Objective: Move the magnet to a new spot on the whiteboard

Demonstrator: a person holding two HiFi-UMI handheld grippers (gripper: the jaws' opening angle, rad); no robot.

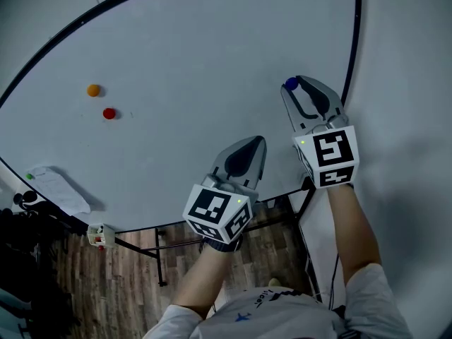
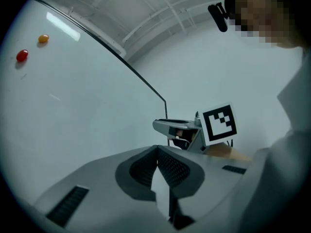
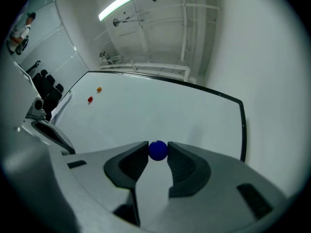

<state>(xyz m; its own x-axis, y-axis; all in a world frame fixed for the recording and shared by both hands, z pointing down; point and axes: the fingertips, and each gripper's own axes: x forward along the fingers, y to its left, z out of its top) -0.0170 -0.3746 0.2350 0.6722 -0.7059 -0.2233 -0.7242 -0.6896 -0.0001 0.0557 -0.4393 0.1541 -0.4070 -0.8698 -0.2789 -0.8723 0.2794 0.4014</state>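
The right gripper (image 3: 158, 155) pinches the small blue magnet (image 1: 290, 84) at the very ends of its pads, close to the right-hand frame of the whiteboard (image 1: 212, 62). Whether the magnet touches the board I cannot tell. The left gripper (image 2: 158, 152) hangs lower, jaws pressed together on nothing. The main risk is the hold itself: a round, smooth magnet caught so far forward could squirt out if the tips tilt or squeeze unevenly. The board's pull might also snatch it back early, short of the red magnet (image 1: 109, 114) and orange magnet (image 1: 93, 90) far left
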